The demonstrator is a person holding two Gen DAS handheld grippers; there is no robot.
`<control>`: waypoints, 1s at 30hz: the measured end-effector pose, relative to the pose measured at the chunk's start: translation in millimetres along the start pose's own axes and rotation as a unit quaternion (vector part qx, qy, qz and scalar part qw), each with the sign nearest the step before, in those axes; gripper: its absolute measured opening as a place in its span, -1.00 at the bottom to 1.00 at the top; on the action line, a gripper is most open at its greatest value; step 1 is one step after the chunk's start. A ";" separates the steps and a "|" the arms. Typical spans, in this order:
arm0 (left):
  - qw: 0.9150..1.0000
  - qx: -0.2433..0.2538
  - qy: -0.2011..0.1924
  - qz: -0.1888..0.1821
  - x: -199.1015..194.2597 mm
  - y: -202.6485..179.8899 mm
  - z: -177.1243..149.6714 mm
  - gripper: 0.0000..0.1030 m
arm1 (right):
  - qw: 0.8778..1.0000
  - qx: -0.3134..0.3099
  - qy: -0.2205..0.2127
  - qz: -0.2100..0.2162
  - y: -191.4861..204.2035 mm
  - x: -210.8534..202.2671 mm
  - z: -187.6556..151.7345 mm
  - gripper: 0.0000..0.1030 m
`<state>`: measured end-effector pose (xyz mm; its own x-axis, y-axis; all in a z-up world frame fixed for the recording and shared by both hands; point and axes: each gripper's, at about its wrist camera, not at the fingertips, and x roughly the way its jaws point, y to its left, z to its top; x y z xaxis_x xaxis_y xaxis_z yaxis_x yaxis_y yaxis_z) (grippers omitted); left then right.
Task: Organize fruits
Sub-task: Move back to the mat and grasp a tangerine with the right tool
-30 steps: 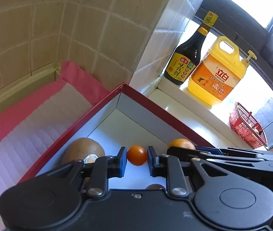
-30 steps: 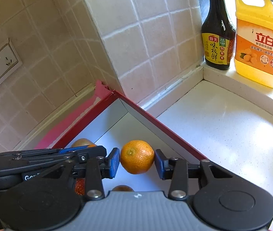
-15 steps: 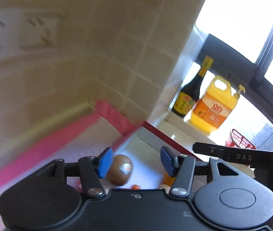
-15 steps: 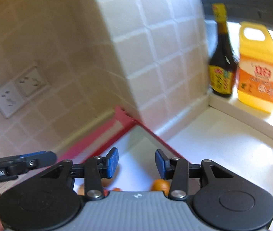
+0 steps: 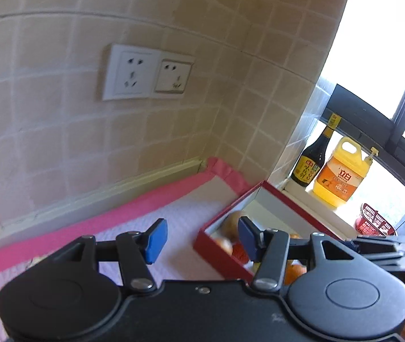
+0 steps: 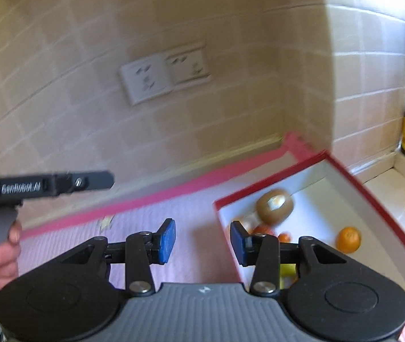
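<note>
Two pairs of fingers stand apart, gripping nothing: the left gripper (image 5: 201, 239) wider, the right gripper (image 6: 202, 240) narrower. Each right finger covers part of the blurred fruit heap at the near end of the red box (image 6: 373, 208). A kiwi (image 6: 273, 206) and an orange (image 6: 348, 239) lie plainly inside. A second ago that orange sat between the right fingers. Left of the box's near corner, the pink mat (image 5: 191, 213) runs to the tiled wall.
</note>
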<state>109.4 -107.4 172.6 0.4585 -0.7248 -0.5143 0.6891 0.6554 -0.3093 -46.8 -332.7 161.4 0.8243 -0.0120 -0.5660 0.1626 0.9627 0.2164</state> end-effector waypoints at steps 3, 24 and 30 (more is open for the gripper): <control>1.000 -0.005 0.004 -0.006 -9.6 2.2 -13.6 0.54 | 1.000 -0.008 0.019 0.004 13.1 5.8 -14.2 -0.14; 0.984 -0.035 0.170 -0.040 109.3 -8.1 -100.6 0.56 | 0.992 -0.054 0.115 -0.014 29.5 65.6 -102.3 -0.13; 0.979 -0.045 0.192 -0.045 132.8 -3.0 -109.4 0.55 | 0.991 -0.049 0.124 -0.025 28.1 78.8 -112.2 -0.13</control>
<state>106.9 -182.3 17.7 0.1415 -0.6592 -0.7385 0.6573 0.6204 -0.4279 -38.1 -276.3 33.6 0.6560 -0.0045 -0.7547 0.1364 0.9842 0.1127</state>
